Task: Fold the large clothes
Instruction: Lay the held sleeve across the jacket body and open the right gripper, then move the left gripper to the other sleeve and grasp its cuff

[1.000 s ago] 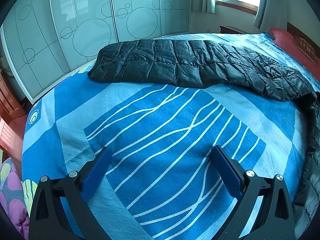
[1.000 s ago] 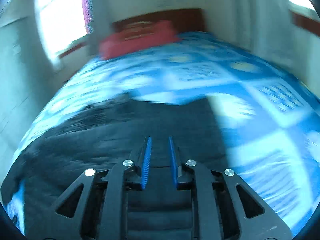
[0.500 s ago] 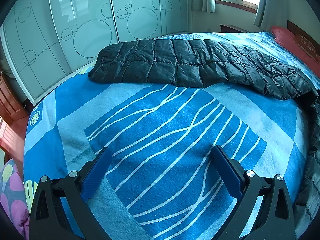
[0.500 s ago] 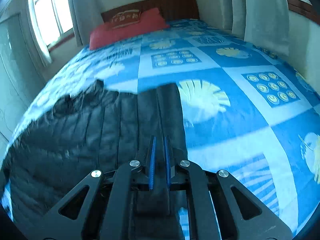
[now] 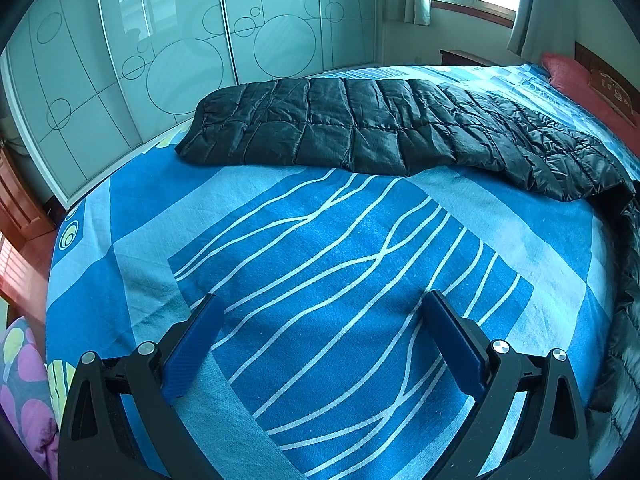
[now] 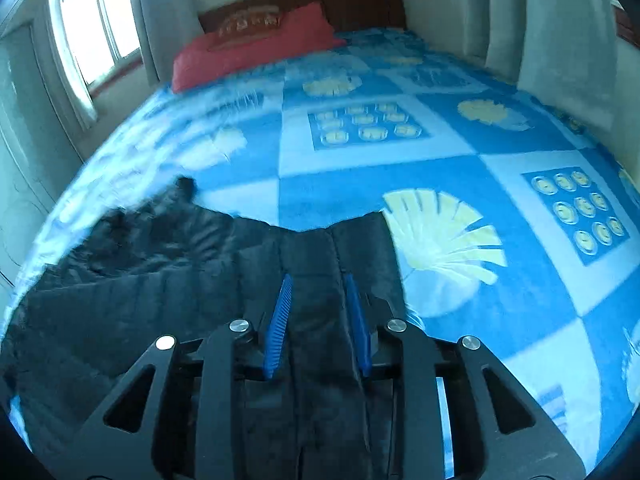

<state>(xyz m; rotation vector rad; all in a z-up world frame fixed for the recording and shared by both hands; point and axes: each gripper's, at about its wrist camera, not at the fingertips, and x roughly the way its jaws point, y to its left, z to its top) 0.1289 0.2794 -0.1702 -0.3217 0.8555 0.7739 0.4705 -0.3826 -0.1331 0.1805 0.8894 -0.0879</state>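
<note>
A large black quilted down jacket (image 5: 384, 128) lies spread across the far part of the blue patterned bed (image 5: 320, 248), its edge trailing down the right side. My left gripper (image 5: 324, 312) is wide open and empty, low over bare bedsheet well in front of the jacket. In the right wrist view the jacket (image 6: 168, 280) lies flat under and ahead of my right gripper (image 6: 318, 284). Its blue pads stand partly apart, with a strip of the jacket's edge between them, not pinched.
Frosted sliding wardrobe doors (image 5: 168, 48) stand beyond the bed's far edge. A red pillow (image 6: 256, 52) and wooden headboard (image 6: 360, 4) are at the head of the bed. Curtained windows (image 6: 92, 36) flank it. A purple-patterned cloth (image 5: 20, 380) lies at lower left.
My right gripper has opened from a shut grip on the jacket's edge, and the jacket now lies flat on the bed. The left gripper has stayed open and almost still.
</note>
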